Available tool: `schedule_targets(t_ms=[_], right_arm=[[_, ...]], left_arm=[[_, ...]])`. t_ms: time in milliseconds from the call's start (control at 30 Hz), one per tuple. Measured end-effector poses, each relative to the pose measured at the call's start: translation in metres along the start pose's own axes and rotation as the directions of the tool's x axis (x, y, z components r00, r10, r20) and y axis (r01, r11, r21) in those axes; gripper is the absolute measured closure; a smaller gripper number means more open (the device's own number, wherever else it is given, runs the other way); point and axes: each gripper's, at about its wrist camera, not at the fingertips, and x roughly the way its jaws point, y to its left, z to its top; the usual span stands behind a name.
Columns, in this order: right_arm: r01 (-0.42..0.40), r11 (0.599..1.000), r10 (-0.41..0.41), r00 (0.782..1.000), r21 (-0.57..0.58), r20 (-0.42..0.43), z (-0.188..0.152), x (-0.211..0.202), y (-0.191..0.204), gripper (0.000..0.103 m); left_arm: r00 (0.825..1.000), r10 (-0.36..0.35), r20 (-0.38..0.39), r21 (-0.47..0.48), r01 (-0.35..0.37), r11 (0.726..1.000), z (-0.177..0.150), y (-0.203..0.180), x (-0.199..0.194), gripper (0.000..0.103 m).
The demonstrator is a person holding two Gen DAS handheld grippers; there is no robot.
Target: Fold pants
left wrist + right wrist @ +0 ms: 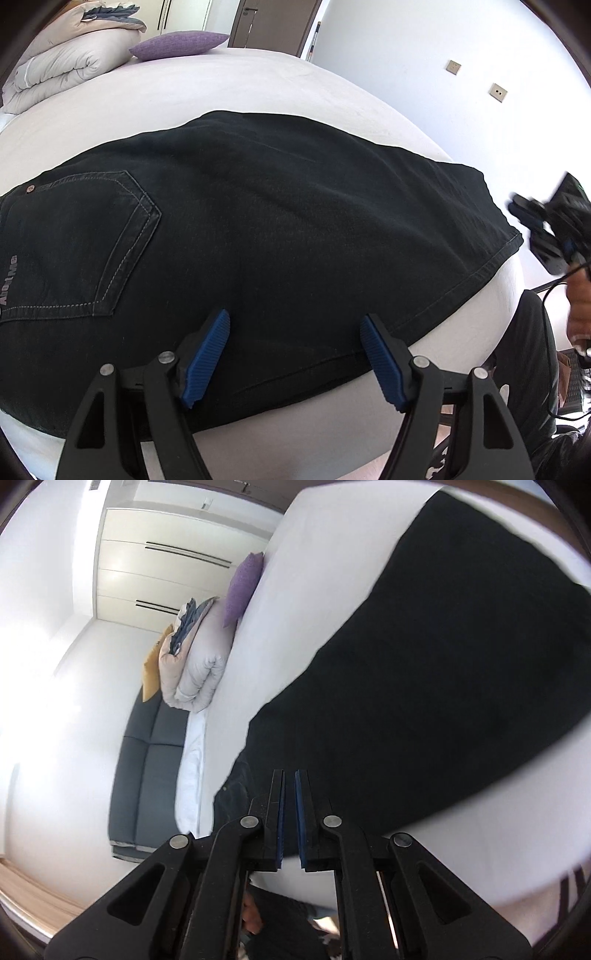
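Note:
Black jeans (258,229) lie flat on the white bed (221,92), folded lengthwise, back pocket (74,251) at the left, hem at the right. My left gripper (294,325) is open and empty, just above the near edge of the jeans. My right gripper (543,229) shows in the left wrist view beyond the hem, off the bed's right side. In the right wrist view the right gripper (290,775) has its jaws nearly closed with a thin gap and nothing between them. It hovers over the jeans (424,683), which look blurred.
A folded duvet (62,62) and a purple pillow (181,44) lie at the bed's far left corner. A dark headboard (147,768) and white wardrobe (177,561) show in the right wrist view. A person's legs (532,369) stand at the bed's right edge.

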Motion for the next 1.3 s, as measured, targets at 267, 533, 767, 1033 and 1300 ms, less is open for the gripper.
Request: schedule_targets(t_ms=[267,533,767,1033,1300], right_arm=[[0.021,0.991,-0.014,0.998,0.134,-0.055,0.028,0.039,-0.064,0.103],[0.057,0.996,-0.058,0.998,0.063,0.015,0.022,-0.003,-0.076,0.103],[0.062,0.997,-0.063,0.998,0.045,0.025,0.014,0.009,-0.075,0.103],[0.104,0.993,-0.104,0.995,0.054,0.006,0.021,0.016,-0.064,0.103],[0.031,0.996,-0.038,0.996,-0.086,-0.076,0.018,0.057,0.008,0.103]], left_arm=[[1.0,-0.011,0.005,-0.007,0.011,1.0,0.0,0.001,-0.007,0.029],[0.992,-0.049,0.118,0.035,0.046,0.998,0.073,0.001,-0.032,0.027],[0.999,0.014,-0.038,0.007,-0.013,1.0,0.115,0.051,0.048,0.036],[0.998,0.017,0.06,-0.147,-0.008,0.989,0.09,0.141,0.006,0.061],[0.981,0.151,0.12,-0.241,-0.119,0.963,0.077,0.218,-0.039,0.062]])
